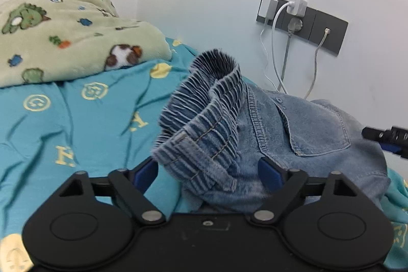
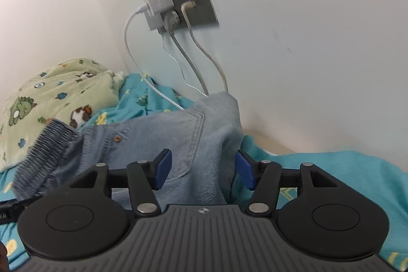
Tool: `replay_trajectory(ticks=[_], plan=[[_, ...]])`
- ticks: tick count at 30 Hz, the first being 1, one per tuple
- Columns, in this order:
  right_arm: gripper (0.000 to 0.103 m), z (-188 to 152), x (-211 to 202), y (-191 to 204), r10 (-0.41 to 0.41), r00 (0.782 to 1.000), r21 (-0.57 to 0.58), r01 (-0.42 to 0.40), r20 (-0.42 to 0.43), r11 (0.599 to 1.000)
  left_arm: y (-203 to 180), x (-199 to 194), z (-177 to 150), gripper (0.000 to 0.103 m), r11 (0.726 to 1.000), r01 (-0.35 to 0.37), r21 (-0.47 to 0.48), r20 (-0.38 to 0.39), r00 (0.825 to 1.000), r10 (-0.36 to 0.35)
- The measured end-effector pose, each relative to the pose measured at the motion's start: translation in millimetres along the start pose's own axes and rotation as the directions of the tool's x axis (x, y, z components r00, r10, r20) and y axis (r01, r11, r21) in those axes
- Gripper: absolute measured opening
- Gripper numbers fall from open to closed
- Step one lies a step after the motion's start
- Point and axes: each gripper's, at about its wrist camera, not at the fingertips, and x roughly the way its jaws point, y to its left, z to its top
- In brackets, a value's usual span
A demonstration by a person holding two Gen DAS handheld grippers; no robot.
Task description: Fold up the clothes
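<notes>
Light blue denim jeans (image 1: 306, 124) lie bunched on the bed against the wall, back pocket facing up. Their ribbed elastic waistband (image 1: 204, 106) stands up, curled toward the left. My left gripper (image 1: 207, 172) is open, its blue pads either side of the waistband end. In the right wrist view the jeans (image 2: 153, 134) rise in a fold, and my right gripper (image 2: 204, 170) is open with that fold between its pads. The right gripper's tip (image 1: 387, 139) shows at the left view's right edge. The left gripper (image 2: 10, 208) shows at the right view's lower left.
The bed has a teal sheet (image 1: 76, 119) with yellow print. A green fleece blanket (image 1: 63, 37) with animal figures lies heaped at the far left. On the white wall a grey socket panel (image 1: 301, 17) holds chargers whose cables (image 2: 188, 63) hang down behind the jeans.
</notes>
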Motion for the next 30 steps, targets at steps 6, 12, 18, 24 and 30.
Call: replay_trajectory(ticks=[6, 12, 18, 24, 30], plan=[[0.058, 20.6, -29.1, 17.3, 0.024, 1.000, -0.038, -0.024, 0.012, 0.999, 12.2, -66.0, 25.4, 0.086, 0.998, -0.068, 0.016, 0.084, 0.994, 0.066], [0.058, 36.4, -54.8, 53.5, 0.097, 0.995, -0.044, -0.096, 0.028, 0.994, 34.1, -138.1, 55.7, 0.095, 0.987, -0.159, 0.027, 0.187, 0.971, 0.151], [0.058, 49.8, -77.2, 102.0, 0.199, 0.980, -0.072, -0.197, 0.027, 0.978, 60.0, -196.7, 63.5, 0.097, 0.970, -0.242, 0.003, 0.230, 0.945, 0.235], [0.058, 63.0, -101.3, 164.6, 0.293, 0.956, -0.136, -0.288, 0.022, 0.948, 90.6, -248.6, 69.9, 0.099, 0.949, -0.309, -0.062, 0.261, 0.913, 0.315], [0.060, 75.5, -125.5, 227.2, 0.384, 0.923, -0.202, -0.374, 0.010, 0.905, 110.9, -297.5, 74.6, 0.100, 0.927, -0.360, -0.111, 0.287, 0.881, 0.376]])
